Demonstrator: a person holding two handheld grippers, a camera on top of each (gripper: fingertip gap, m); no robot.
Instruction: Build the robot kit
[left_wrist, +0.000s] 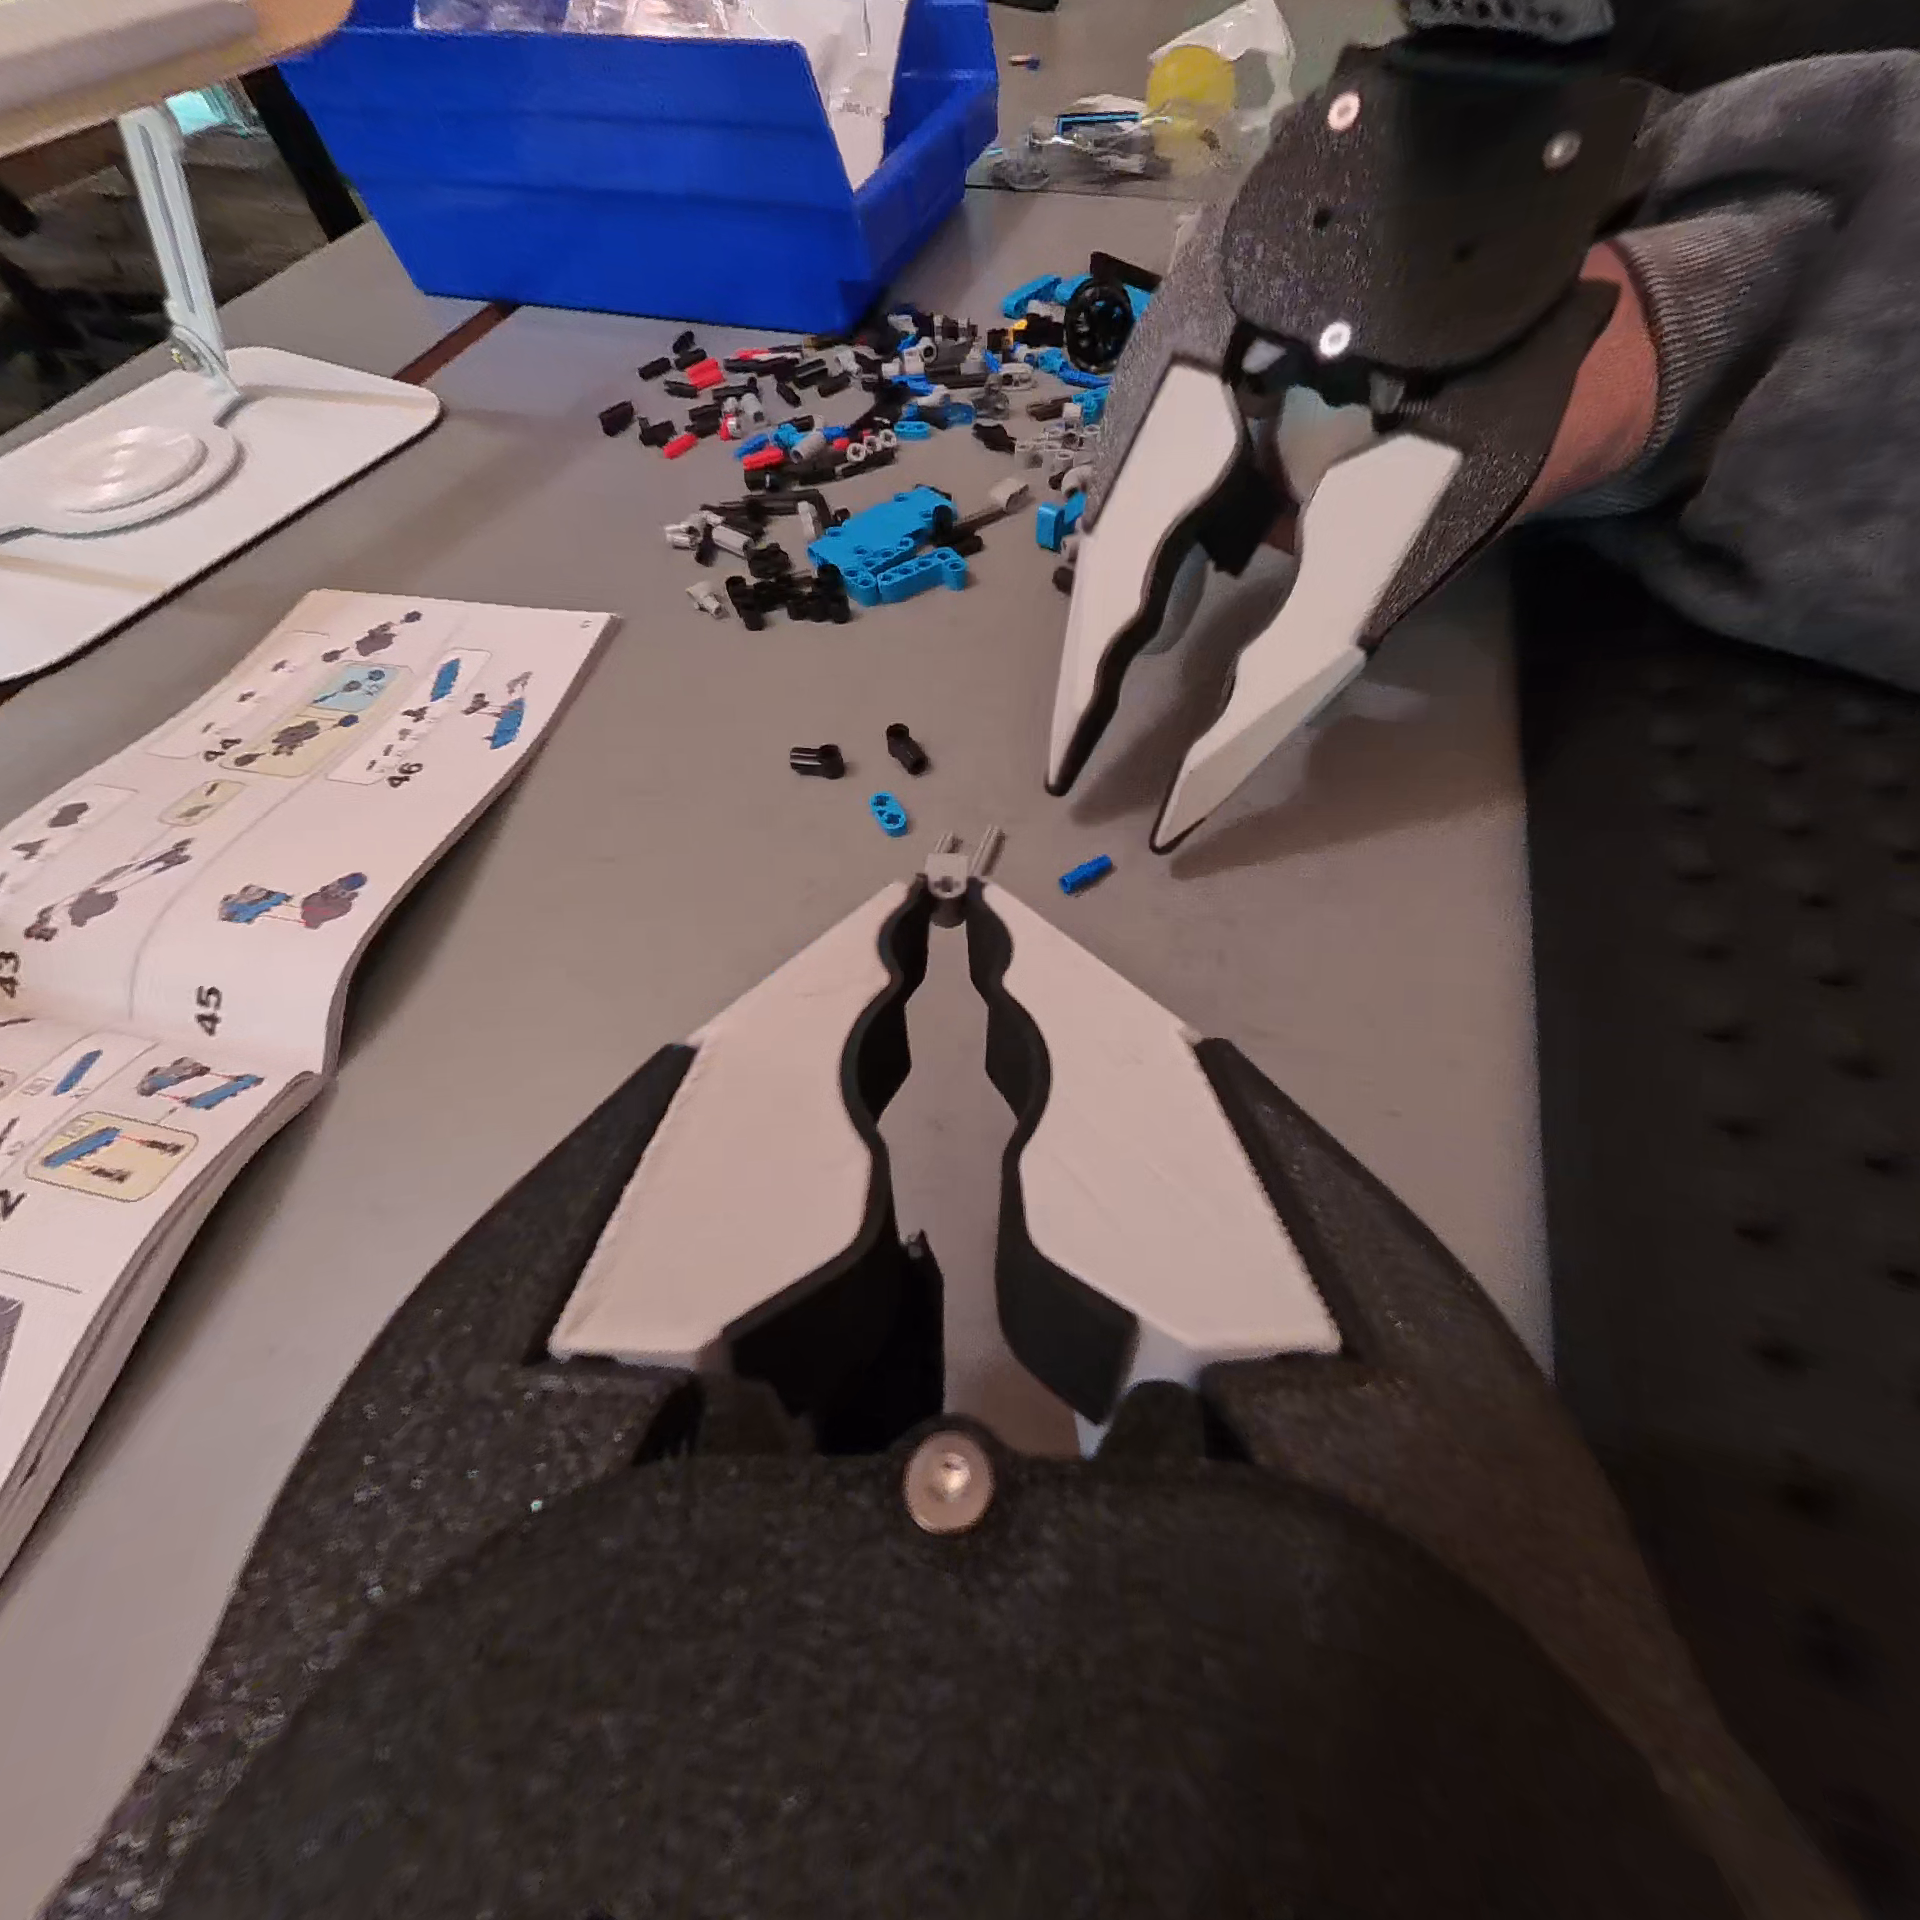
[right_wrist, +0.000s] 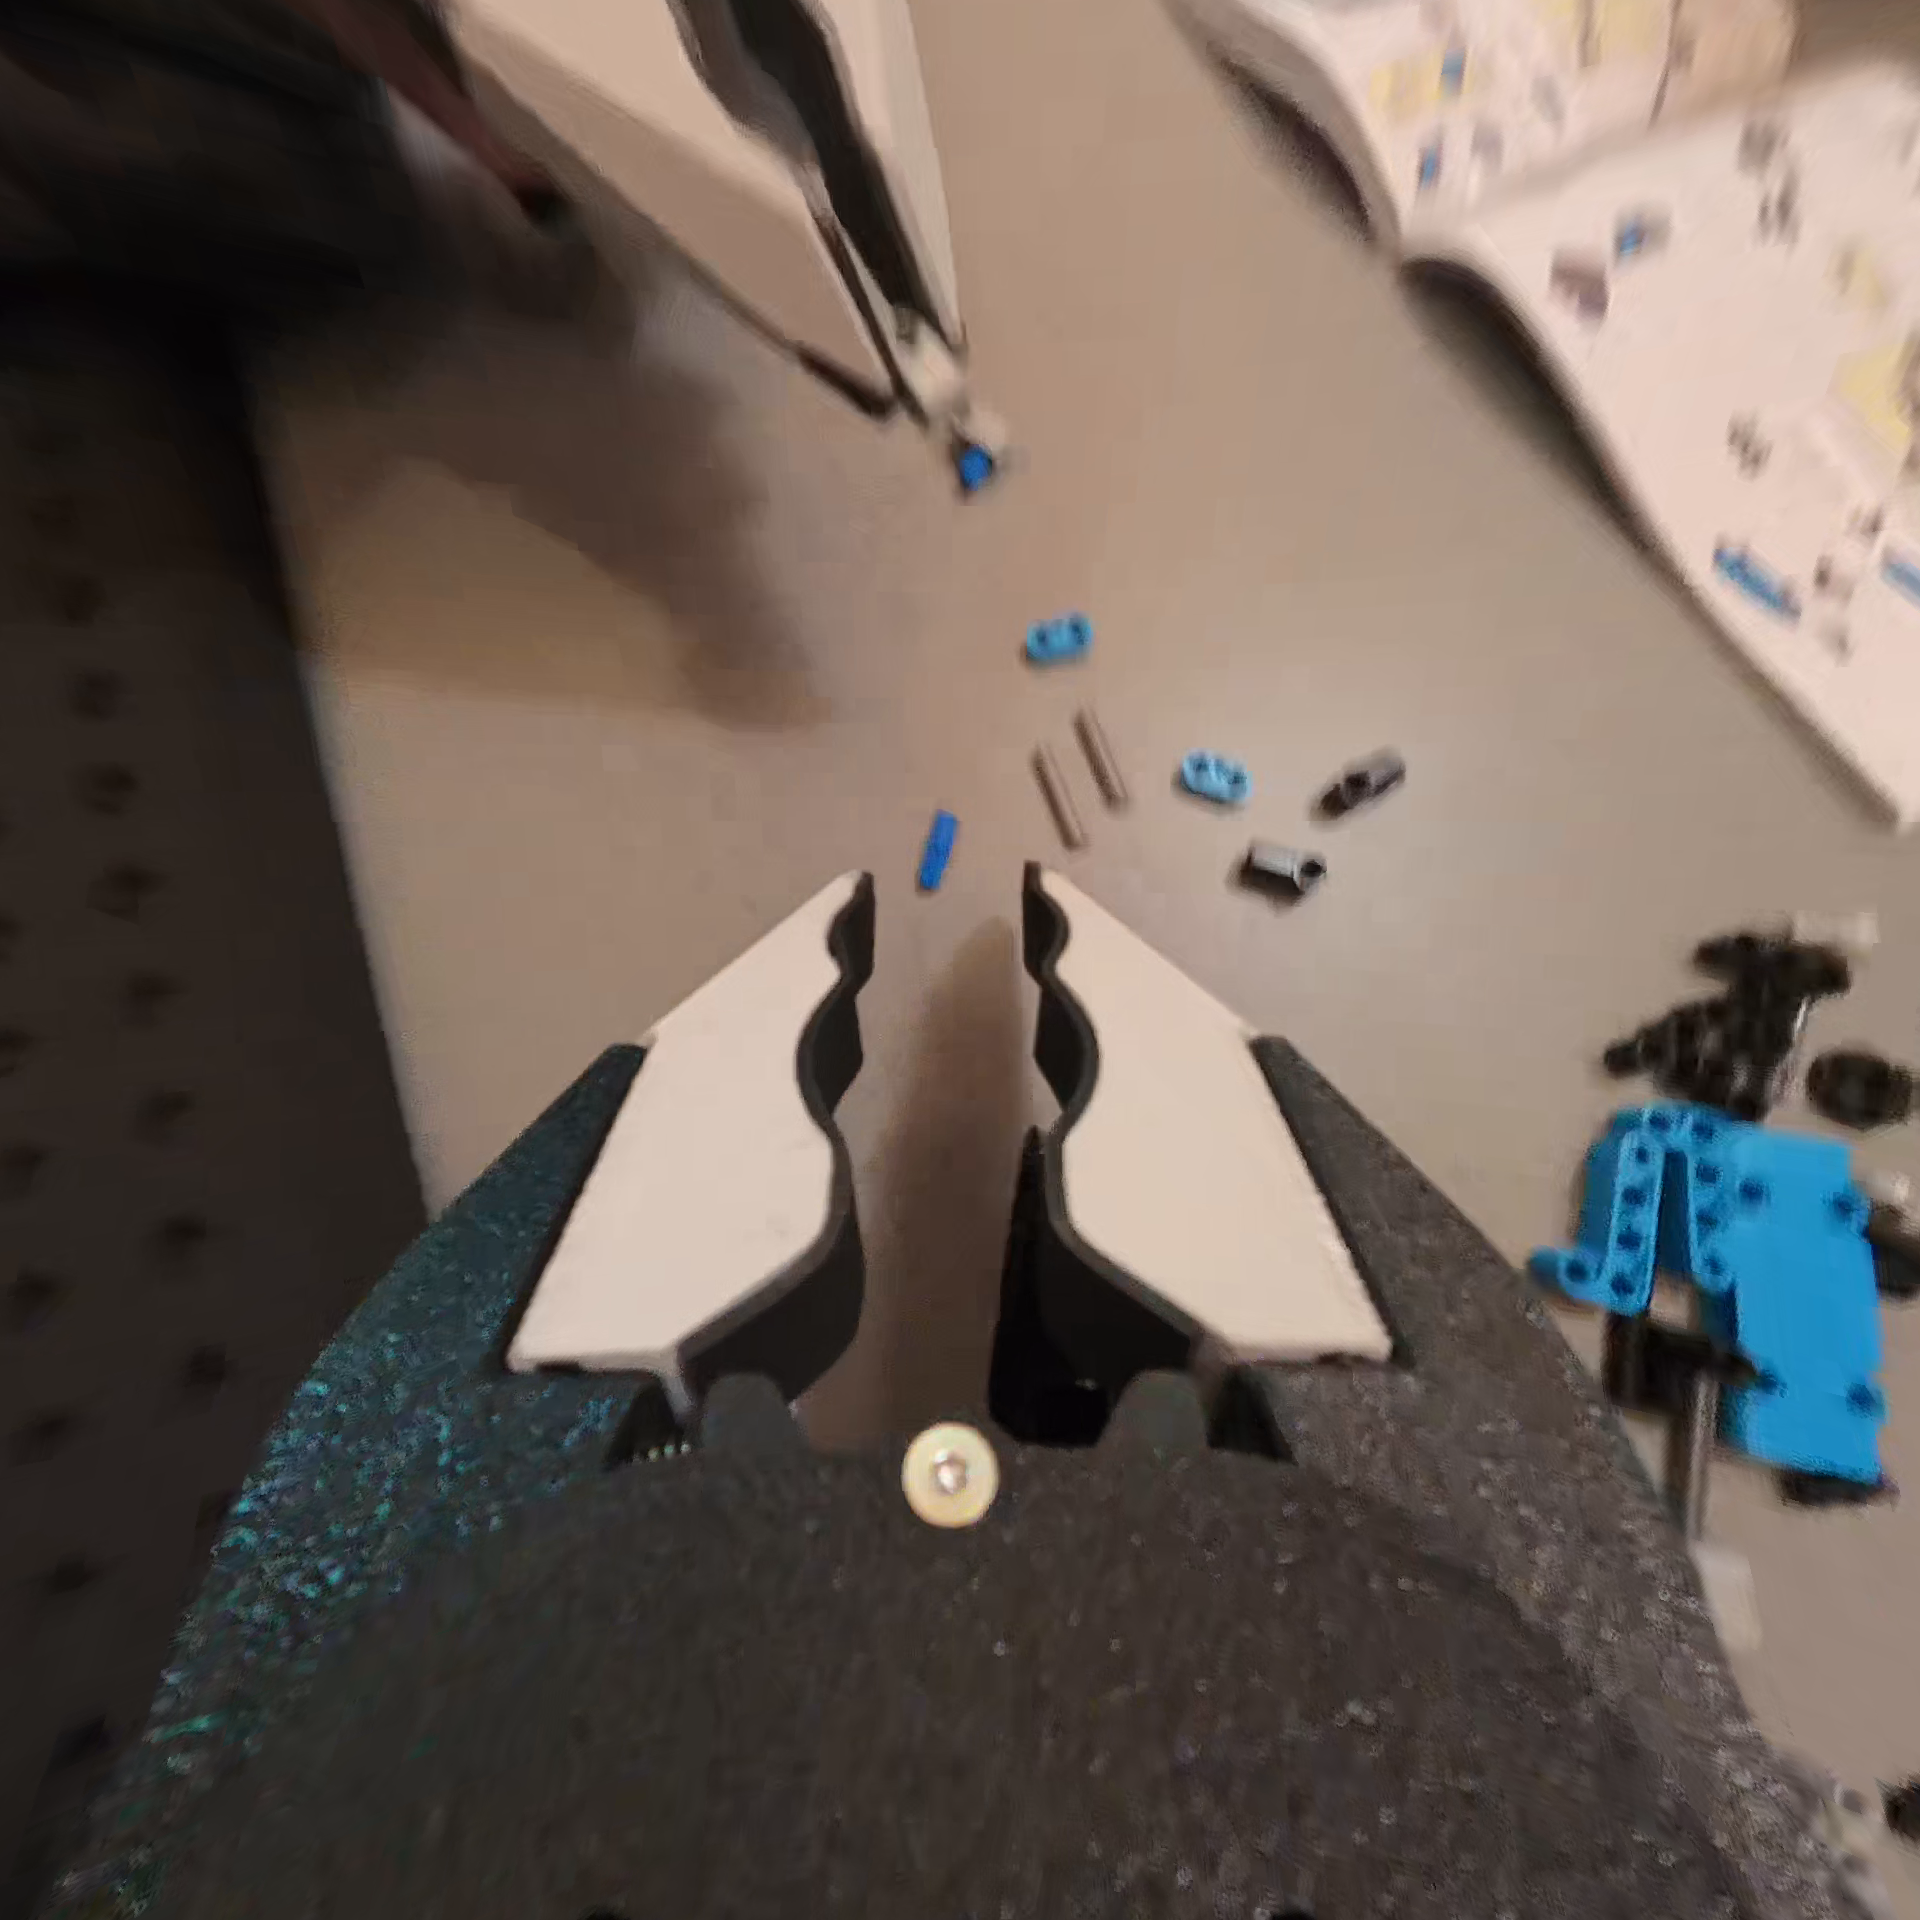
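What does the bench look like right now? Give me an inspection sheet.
Surface: grey table, dark perforated mat along its right side.
Job's things: small grey connector piece; blue pin; blue two-hole link; two black connectors.
Clutter: pile of loose pieces; open instruction booklet; blue bin; white stand base.
Grippers: left gripper shut on the grey connector piece; right gripper open, empty, just behind the blue pin.
Cables: nothing seen.
Surroundings: grey sleeve behind the right gripper.
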